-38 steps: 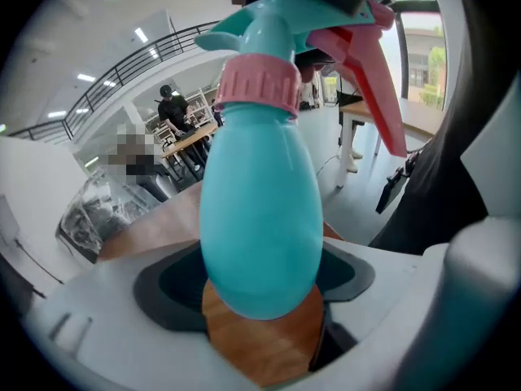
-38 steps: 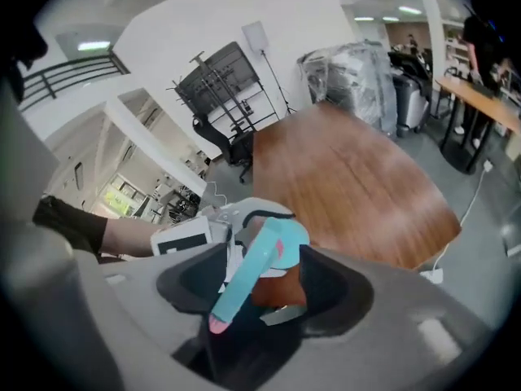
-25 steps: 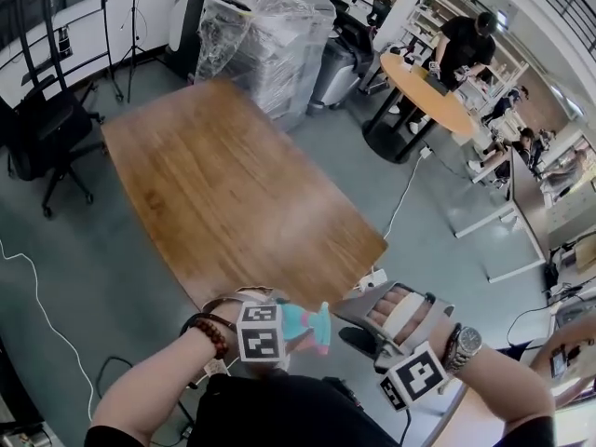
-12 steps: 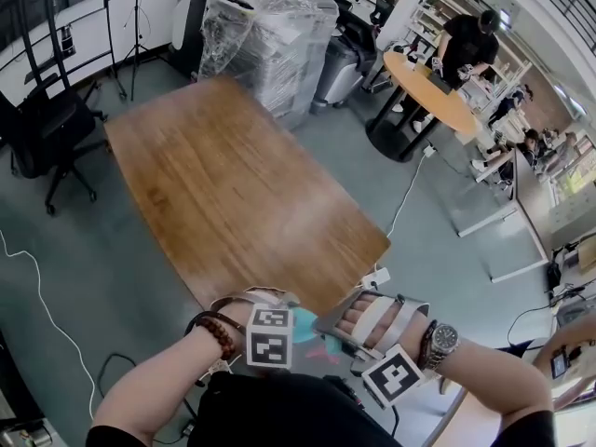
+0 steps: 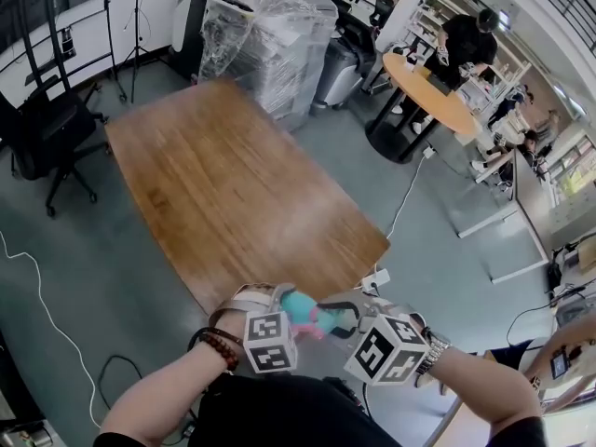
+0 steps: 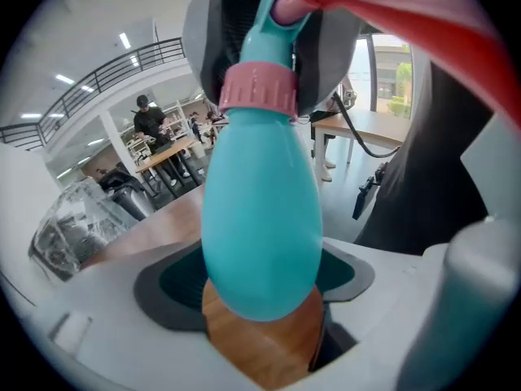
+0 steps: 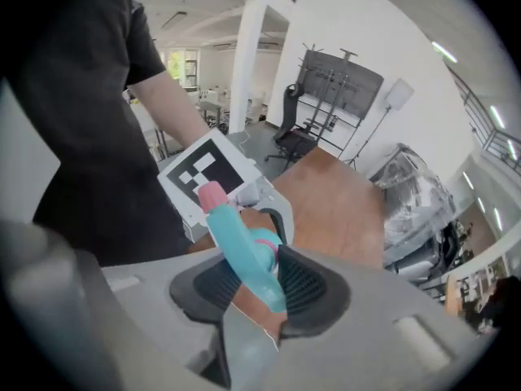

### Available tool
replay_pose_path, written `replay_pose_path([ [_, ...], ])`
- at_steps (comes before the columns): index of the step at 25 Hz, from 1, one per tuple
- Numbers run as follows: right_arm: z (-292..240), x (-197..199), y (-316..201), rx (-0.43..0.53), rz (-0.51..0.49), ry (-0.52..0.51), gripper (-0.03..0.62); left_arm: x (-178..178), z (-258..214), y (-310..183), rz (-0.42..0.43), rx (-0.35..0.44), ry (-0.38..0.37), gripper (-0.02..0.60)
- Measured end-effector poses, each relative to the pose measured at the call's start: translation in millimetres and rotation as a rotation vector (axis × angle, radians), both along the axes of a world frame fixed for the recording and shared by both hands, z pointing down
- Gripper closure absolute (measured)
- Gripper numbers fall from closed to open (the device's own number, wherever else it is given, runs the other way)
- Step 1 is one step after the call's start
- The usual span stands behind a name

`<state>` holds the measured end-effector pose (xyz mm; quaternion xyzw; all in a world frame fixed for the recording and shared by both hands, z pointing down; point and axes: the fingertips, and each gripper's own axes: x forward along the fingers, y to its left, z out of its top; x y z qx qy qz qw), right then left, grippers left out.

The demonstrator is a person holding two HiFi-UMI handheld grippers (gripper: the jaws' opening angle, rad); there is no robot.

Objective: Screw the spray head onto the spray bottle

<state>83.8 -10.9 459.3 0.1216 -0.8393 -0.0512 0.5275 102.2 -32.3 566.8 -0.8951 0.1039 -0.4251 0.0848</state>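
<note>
In the head view my left gripper (image 5: 279,310) is shut on the teal spray bottle (image 5: 298,305), held just off the near edge of the wooden table (image 5: 233,184). The left gripper view shows the bottle's body (image 6: 260,218) between the left gripper (image 6: 259,282) pads, with a pink collar (image 6: 259,88) and the spray head (image 6: 277,23) above. My right gripper (image 5: 345,318) meets it from the right. Its jaws have just been closing. In the right gripper view the right gripper (image 7: 256,283) pads press on the teal spray head (image 7: 244,255), whose pink tip (image 7: 212,194) sticks out.
A plastic-wrapped stack (image 5: 265,35) stands beyond the table's far end. An office chair (image 5: 42,128) is at the left. A person stands at a round table (image 5: 428,96) at the back right. A power strip (image 5: 372,277) and cables lie on the floor.
My right gripper has rolled over so its marker cube faces up, moved left to the bottle's top and closed on the spray head. The left gripper kept hold of the bottle and tilted a little.
</note>
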Motion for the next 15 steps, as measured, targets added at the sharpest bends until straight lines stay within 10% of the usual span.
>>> replay_pose_path([
  [9,23.6,10.0,7.0,0.053,-0.098,0.085,0.466,4.8,19.9,12.8,0.010,-0.067,-0.008,0.167],
  [15,9.1,26.8,-21.9,0.209,-0.055,0.114,0.385,0.3,30.2,-13.8,-0.136,-0.194,0.155,0.161],
])
